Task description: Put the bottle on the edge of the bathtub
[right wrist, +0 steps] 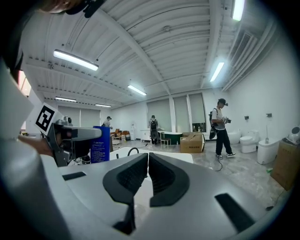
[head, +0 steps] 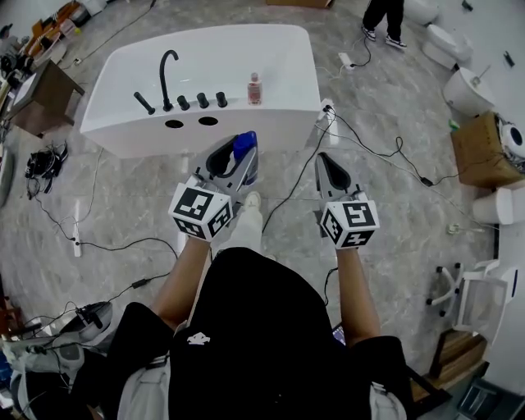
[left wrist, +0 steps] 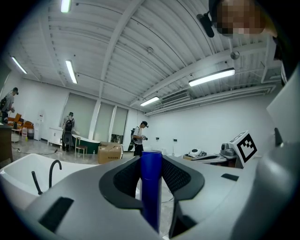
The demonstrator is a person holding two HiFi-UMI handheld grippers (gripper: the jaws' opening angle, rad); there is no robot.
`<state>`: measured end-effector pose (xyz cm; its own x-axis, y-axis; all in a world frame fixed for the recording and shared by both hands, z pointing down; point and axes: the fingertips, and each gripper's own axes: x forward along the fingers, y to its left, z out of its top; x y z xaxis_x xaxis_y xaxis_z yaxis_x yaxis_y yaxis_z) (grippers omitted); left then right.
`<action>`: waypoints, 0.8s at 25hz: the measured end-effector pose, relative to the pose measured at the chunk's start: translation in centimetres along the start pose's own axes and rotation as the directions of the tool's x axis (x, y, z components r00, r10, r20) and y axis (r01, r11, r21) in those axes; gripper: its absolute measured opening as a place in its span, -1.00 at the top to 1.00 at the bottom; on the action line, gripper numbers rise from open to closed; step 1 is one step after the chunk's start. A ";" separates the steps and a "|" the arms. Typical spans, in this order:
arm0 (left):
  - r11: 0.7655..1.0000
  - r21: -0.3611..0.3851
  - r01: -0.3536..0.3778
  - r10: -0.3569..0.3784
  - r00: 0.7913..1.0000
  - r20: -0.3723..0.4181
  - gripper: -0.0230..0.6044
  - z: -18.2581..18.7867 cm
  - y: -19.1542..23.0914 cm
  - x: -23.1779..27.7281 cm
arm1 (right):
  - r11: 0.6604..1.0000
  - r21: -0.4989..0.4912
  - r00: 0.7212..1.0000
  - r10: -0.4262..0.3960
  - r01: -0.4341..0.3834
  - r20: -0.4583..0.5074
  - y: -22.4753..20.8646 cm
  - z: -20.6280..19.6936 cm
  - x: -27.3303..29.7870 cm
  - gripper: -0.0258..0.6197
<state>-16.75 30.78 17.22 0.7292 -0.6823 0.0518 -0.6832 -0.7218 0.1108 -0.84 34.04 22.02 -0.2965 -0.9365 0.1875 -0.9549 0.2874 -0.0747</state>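
A blue bottle (head: 244,145) stands upright between the jaws of my left gripper (head: 232,158), which is shut on it just in front of the white bathtub (head: 271,49). In the left gripper view the bottle (left wrist: 151,187) fills the gap between the pads, with the tub (left wrist: 18,169) low at the left. My right gripper (head: 330,164) hovers to the right of it, shut and holding nothing. From the right gripper view (right wrist: 147,161) the blue bottle (right wrist: 101,144) shows at the left. A small pink bottle (head: 254,89) stands on the tub's near edge.
A black faucet (head: 167,78) and black knobs (head: 202,101) sit on the tub's near ledge. Cables (head: 385,156) trail over the floor. Toilets (head: 467,89) and a cardboard box (head: 480,148) stand at the right. A person (head: 385,20) is at the far side.
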 end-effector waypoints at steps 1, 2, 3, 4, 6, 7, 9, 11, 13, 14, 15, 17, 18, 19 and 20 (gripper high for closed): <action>1.000 -0.001 0.001 -0.001 1.000 -0.003 0.44 -0.1 0.2 0.6 | 1.000 -0.002 1.000 0.005 -0.005 -0.008 -0.3 -0.1 0.5 0.84; 1.000 0.000 0.004 -0.004 1.000 -0.006 0.44 -0.1 0.4 1.3 | 1.000 -0.004 1.000 0.007 -0.008 -0.014 -0.6 -0.2 1.1 0.84; 1.000 0.000 0.007 -0.007 1.000 -0.009 0.44 -0.2 0.7 1.9 | 1.000 -0.005 1.000 0.009 -0.009 -0.020 -1.0 -0.2 1.7 0.84; 1.000 -0.001 0.009 -0.009 1.000 -0.012 0.44 -0.3 1.1 2.6 | 1.000 -0.005 1.000 0.011 -0.011 -0.024 -1.3 -0.3 2.4 0.84; 1.000 -0.003 0.012 -0.012 1.000 -0.016 0.44 -0.4 2.1 3.9 | 1.000 -0.004 0.999 0.012 -0.012 -0.031 -2.0 -0.2 3.9 0.84; 1.000 -0.005 0.013 -0.014 1.000 -0.019 0.44 -0.4 2.7 4.6 | 1.000 -0.004 0.999 0.012 -0.012 -0.034 -2.3 -0.1 4.7 0.84; 1.000 -0.002 0.020 -0.020 1.000 -0.021 0.44 -0.1 3.8 6.2 | 1.000 -0.004 0.999 0.011 -0.012 -0.039 -3.3 0.2 6.5 0.84; 0.999 0.004 0.032 -0.032 0.999 -0.016 0.44 0.4 4.5 8.0 | 1.000 0.001 0.999 0.010 -0.010 -0.044 -4.5 0.4 8.2 0.84; 0.999 0.000 0.043 -0.043 0.999 -0.015 0.44 0.8 5.6 9.8 | 1.000 0.005 0.999 0.008 -0.008 -0.052 -5.6 0.7 10.1 0.84; 0.999 -0.001 0.045 -0.045 0.999 -0.017 0.44 0.9 6.3 10.7 | 1.000 0.006 0.998 0.007 -0.007 -0.055 -6.0 0.9 11.1 0.84; 0.999 -0.002 0.048 -0.048 0.999 -0.020 0.44 1.0 7.1 11.6 | 1.000 0.006 0.998 0.006 -0.005 -0.058 -6.4 1.1 12.2 0.84; 0.999 -0.007 0.054 -0.054 0.998 -0.024 0.44 1.2 8.6 13.3 | 1.000 0.007 0.998 0.002 -0.002 -0.063 -7.1 1.6 14.2 0.84; 0.998 -0.011 0.058 -0.058 0.998 -0.027 0.44 1.3 9.4 14.1 | 1.000 0.008 0.998 -0.001 0.002 -0.065 -7.4 1.8 15.3 0.84; 0.998 -0.013 0.062 -0.062 0.998 -0.029 0.44 1.5 10.2 14.9 | 1.000 0.009 0.998 -0.004 0.005 -0.068 -7.7 2.1 16.4 0.84; 0.998 -0.014 0.065 -0.065 0.997 -0.032 0.44 1.7 11.1 15.7 | 1.000 0.010 0.998 -0.007 0.007 -0.070 -7.9 2.5 17.5 0.84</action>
<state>-12.99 11.85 17.56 0.7730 -0.6297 0.0765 -0.6340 -0.7628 0.1273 1.60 14.88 23.46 -0.2905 -0.9220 0.2560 -0.9569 0.2785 -0.0828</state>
